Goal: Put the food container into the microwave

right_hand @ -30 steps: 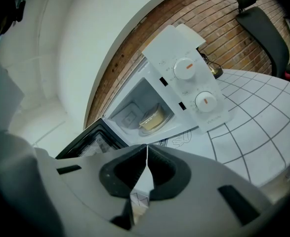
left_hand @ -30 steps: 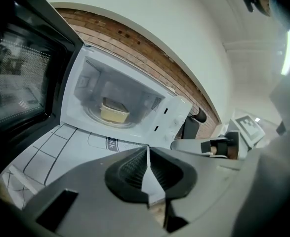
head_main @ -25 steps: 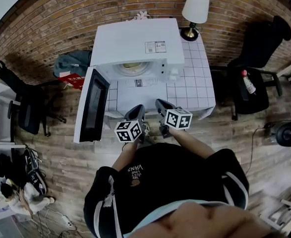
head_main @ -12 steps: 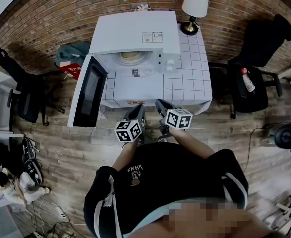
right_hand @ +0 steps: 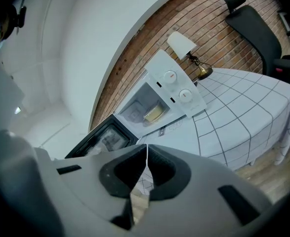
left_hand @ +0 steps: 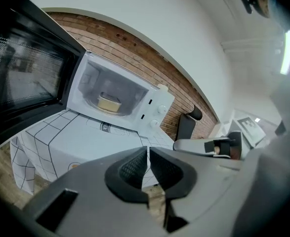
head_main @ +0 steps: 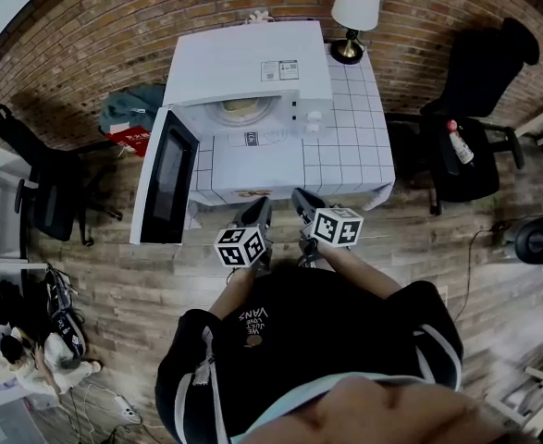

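Note:
The white microwave (head_main: pixel 249 67) stands on the table with its door (head_main: pixel 165 176) swung wide open to the left. Inside its cavity sits the food container (head_main: pixel 238 109), pale yellow food under a clear lid, also seen as the container (left_hand: pixel 109 102) and the container (right_hand: pixel 153 114). My left gripper (head_main: pixel 260 213) and right gripper (head_main: pixel 301 202) hang side by side in front of the table's near edge, well back from the microwave. Both are shut with nothing between their jaws, the left gripper (left_hand: pixel 148 154) and the right gripper (right_hand: pixel 146 154) alike.
A white grid-pattern tablecloth (head_main: pixel 345 146) covers the table. A lamp (head_main: pixel 354 12) stands at its back right corner. Black office chairs stand at the right (head_main: pixel 475 91) and left (head_main: pixel 40 192). Clutter lies on the wooden floor at the left (head_main: pixel 30 340).
Both grippers have stayed shut and drawn back slightly from the table. The microwave door remains open, the container inside.

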A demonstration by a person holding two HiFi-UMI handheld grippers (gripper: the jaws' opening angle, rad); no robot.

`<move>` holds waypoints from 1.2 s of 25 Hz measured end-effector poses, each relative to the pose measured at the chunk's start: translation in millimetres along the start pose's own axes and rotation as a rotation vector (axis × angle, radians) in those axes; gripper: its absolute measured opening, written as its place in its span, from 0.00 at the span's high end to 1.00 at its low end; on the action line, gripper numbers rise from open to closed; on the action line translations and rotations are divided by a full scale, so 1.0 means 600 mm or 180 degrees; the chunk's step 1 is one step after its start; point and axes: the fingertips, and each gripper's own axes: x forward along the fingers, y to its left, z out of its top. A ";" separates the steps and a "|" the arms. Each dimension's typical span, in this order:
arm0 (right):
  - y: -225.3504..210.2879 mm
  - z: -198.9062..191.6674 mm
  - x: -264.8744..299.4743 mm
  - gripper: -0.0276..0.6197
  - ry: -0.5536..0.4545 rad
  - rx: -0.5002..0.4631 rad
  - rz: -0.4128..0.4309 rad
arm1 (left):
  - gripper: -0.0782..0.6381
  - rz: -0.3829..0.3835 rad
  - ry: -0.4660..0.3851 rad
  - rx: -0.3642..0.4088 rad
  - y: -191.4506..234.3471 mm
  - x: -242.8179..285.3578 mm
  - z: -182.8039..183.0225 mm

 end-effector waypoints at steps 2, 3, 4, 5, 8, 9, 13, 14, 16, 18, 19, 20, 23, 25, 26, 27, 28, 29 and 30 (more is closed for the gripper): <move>0.001 -0.001 0.004 0.95 -0.0040 0.0008 -0.0075 | 0.86 -0.0067 0.0037 0.0046 0.004 -0.001 0.006; 0.002 -0.003 0.006 0.95 -0.0062 0.0020 -0.0113 | 0.86 -0.0110 0.0056 0.0076 0.005 -0.003 0.009; 0.004 -0.005 0.007 0.95 -0.0084 0.0034 -0.0150 | 0.86 -0.0158 0.0076 0.0109 0.006 -0.005 0.012; 0.007 -0.008 0.008 0.95 -0.0103 0.0049 -0.0182 | 0.86 -0.0205 0.0098 0.0140 0.006 -0.009 0.014; 0.020 -0.018 0.012 0.95 -0.0140 0.0078 -0.0251 | 0.86 -0.0310 0.0162 0.0189 0.013 -0.022 0.016; 0.024 -0.021 0.013 0.95 -0.0151 0.0082 -0.0272 | 0.86 -0.0340 0.0180 0.0195 0.016 -0.027 0.016; 0.039 -0.036 0.015 0.95 -0.0209 0.0118 -0.0370 | 0.86 -0.0418 0.0248 0.0211 0.032 -0.047 0.012; 0.042 -0.040 0.016 0.95 -0.0223 0.0124 -0.0394 | 0.86 -0.0436 0.0259 0.0216 0.036 -0.052 0.012; 0.049 -0.047 0.018 0.95 -0.0249 0.0133 -0.0423 | 0.86 -0.0481 0.0282 0.0241 0.043 -0.060 0.011; 0.056 -0.055 0.020 0.95 -0.0268 0.0137 -0.0452 | 0.86 -0.0511 0.0308 0.0266 0.050 -0.068 0.011; 0.060 -0.059 0.021 0.95 -0.0273 0.0139 -0.0467 | 0.86 -0.0517 0.0320 0.0271 0.054 -0.072 0.010; 0.064 -0.062 0.023 0.95 -0.0277 0.0140 -0.0479 | 0.86 -0.0520 0.0329 0.0276 0.058 -0.076 0.010; 0.075 -0.075 0.025 0.95 -0.0283 0.0132 -0.0523 | 0.86 -0.0532 0.0320 0.0297 0.070 -0.091 0.015; 0.081 -0.081 0.026 0.95 -0.0297 0.0114 -0.0573 | 0.86 -0.0535 0.0314 0.0308 0.079 -0.100 0.017; 0.083 -0.084 0.027 0.95 -0.0309 0.0100 -0.0599 | 0.86 -0.0535 0.0316 0.0313 0.084 -0.104 0.018; 0.086 -0.085 0.028 0.95 -0.0322 0.0082 -0.0623 | 0.86 -0.0537 0.0319 0.0317 0.089 -0.108 0.018; 0.089 -0.087 0.028 0.95 -0.0334 0.0065 -0.0648 | 0.86 -0.0539 0.0322 0.0320 0.093 -0.111 0.017; 0.090 -0.089 0.029 0.95 -0.0344 0.0053 -0.0672 | 0.86 -0.0543 0.0325 0.0322 0.096 -0.113 0.017; 0.091 -0.092 0.029 0.95 -0.0351 0.0050 -0.0695 | 0.86 -0.0549 0.0326 0.0324 0.099 -0.116 0.016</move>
